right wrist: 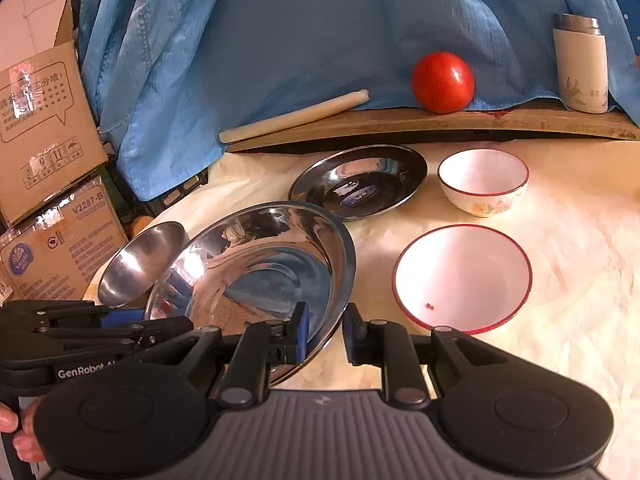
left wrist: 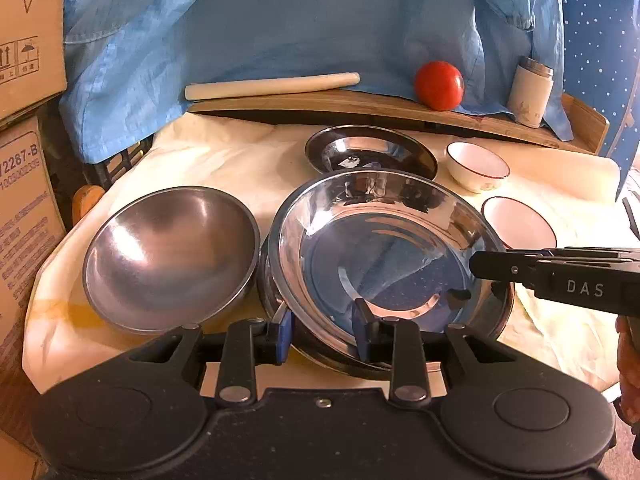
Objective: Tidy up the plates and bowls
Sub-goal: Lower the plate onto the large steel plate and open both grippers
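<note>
A shiny steel plate (left wrist: 384, 252) (right wrist: 260, 268) is tilted, resting on another steel vessel beneath it. My left gripper (left wrist: 322, 330) is open with its jaws astride the plate's near rim. My right gripper (right wrist: 325, 332) is open astride the plate's right rim; it also shows in the left wrist view (left wrist: 480, 266). A matte steel bowl (left wrist: 170, 254) (right wrist: 140, 262) sits left of the plate. A smaller steel plate (left wrist: 370, 154) (right wrist: 358, 180) lies behind. Two white red-rimmed bowls stand to the right: a small one (left wrist: 478, 166) (right wrist: 482, 180) and a wider one (left wrist: 518, 224) (right wrist: 462, 276).
A cream cloth (right wrist: 580, 260) covers the table. A wooden board (right wrist: 400, 124) at the back carries a rolling pin (right wrist: 292, 118), a tomato (right wrist: 442, 82) and a white flask (right wrist: 582, 64). Blue fabric (right wrist: 300, 40) hangs behind. Cardboard boxes (left wrist: 24, 200) stand left.
</note>
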`<action>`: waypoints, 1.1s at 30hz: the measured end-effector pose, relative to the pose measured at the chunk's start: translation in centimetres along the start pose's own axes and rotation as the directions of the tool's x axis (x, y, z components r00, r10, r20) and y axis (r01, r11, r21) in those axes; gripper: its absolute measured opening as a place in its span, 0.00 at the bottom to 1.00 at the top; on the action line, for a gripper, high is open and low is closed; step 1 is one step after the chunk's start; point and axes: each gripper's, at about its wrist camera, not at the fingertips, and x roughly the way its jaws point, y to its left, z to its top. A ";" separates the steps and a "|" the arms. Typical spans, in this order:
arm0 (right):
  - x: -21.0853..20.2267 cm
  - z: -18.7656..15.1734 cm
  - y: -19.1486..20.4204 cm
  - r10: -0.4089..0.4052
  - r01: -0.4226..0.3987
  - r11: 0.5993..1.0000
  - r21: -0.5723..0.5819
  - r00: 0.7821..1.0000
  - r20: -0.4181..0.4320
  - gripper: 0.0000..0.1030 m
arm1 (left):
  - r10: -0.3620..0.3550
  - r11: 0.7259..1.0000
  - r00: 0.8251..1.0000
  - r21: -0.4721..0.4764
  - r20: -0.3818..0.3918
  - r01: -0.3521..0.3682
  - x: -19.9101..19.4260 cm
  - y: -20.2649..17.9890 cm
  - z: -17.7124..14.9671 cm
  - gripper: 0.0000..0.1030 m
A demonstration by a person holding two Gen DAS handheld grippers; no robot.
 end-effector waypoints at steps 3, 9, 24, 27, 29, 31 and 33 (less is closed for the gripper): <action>-0.1 0.1 0.2 0.002 -0.002 1.000 -0.006 1.000 -0.002 0.21 | 0.001 1.000 1.000 -0.002 -0.004 -0.001 0.0 0.1 0.0 0.33; 0.3 0.3 0.8 0.009 -0.009 0.999 -0.032 1.000 -0.016 0.23 | 0.013 1.000 1.000 0.004 -0.017 -0.013 0.0 0.1 0.2 0.36; 0.1 0.3 0.8 -0.034 0.033 0.998 -0.058 0.999 -0.001 0.27 | 0.028 0.996 0.999 0.084 -0.020 -0.026 0.7 -1.0 0.3 0.50; -0.2 0.4 1.0 -0.032 0.033 0.997 -0.071 0.999 0.012 0.27 | 0.025 0.996 0.999 0.083 -0.024 -0.023 0.7 -0.9 0.3 0.52; -0.2 0.5 1.1 -0.029 0.030 0.997 -0.073 1.000 0.012 0.27 | 0.024 0.997 0.999 0.079 -0.022 -0.022 0.5 -0.7 0.2 0.59; -0.1 0.5 1.1 -0.025 0.025 0.997 -0.072 1.000 0.009 0.31 | 0.033 0.996 0.999 0.080 -0.016 -0.032 0.2 -0.5 0.1 0.64; -0.1 0.4 1.0 -0.023 0.023 0.997 -0.072 1.000 0.007 0.34 | 0.026 0.997 1.000 0.075 -0.017 -0.025 -0.2 -0.3 -0.1 0.64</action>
